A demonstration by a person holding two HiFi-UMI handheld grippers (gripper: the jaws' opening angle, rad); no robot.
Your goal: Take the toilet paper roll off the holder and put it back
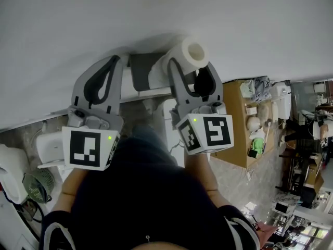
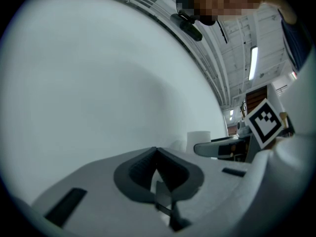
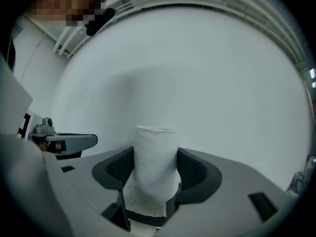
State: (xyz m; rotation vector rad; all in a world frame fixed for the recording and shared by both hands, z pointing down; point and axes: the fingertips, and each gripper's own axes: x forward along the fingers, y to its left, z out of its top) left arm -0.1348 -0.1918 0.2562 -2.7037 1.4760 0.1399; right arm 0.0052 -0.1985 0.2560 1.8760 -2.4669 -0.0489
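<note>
Two tongs were up in front of you at the white wall (image 1: 73, 20), side by side and close together. Your right tongs (image 1: 191, 71) were clenched on the toilet paper roll (image 3: 155, 158): the right gripper view showed a dark pad pressed to each side of it, with the roll standing upright between them and rising above the jaw tips. From the head view the roll lay near the wall with its hollow core facing you, just to the right of the dark holder (image 1: 141, 69). You could not tell from any view whether the roll touched the holder. Your left tongs (image 1: 110, 66) were closed on nothing, the dark pads (image 2: 148, 168) meeting at their tips in the left gripper view. They sat just left of the holder, apart from the roll.
</note>
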